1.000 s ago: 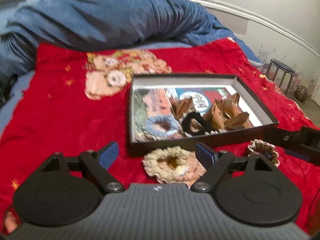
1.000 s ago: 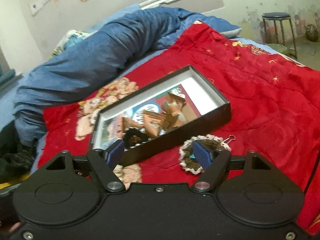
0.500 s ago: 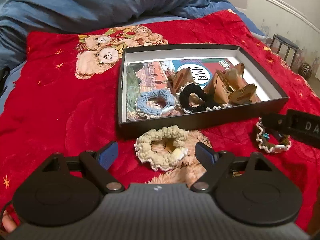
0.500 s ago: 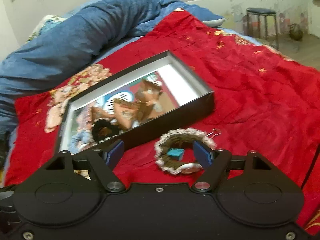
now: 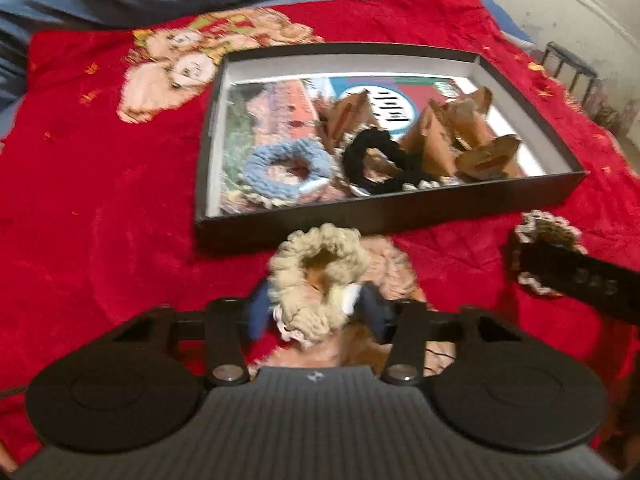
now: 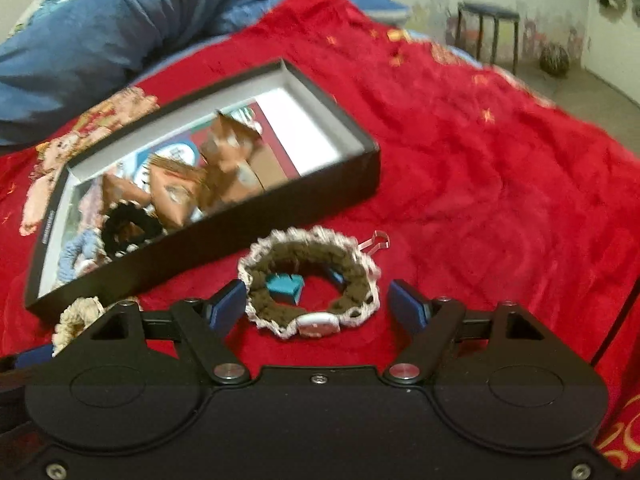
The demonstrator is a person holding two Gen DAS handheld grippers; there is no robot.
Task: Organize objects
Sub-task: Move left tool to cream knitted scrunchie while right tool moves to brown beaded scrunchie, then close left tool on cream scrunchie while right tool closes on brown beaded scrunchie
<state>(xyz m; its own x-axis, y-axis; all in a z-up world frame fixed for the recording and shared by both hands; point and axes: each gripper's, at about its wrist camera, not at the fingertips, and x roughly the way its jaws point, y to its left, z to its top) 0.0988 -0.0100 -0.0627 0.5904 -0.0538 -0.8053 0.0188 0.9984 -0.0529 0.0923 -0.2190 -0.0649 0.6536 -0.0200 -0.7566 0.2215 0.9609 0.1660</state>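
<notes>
My left tongs sit low in the centre of the left wrist frame, pitched steeply downward. Their jaws are closing, and the blue pads already bite into the near side of the cream scrunchie between them. My right tongs fill the bottom of the right wrist frame, also angled down; their blue fingertips stand wide, opening a little, on either side of the brown scrunchie without touching it. The right tool's black body crosses the right edge of the left view.
</notes>
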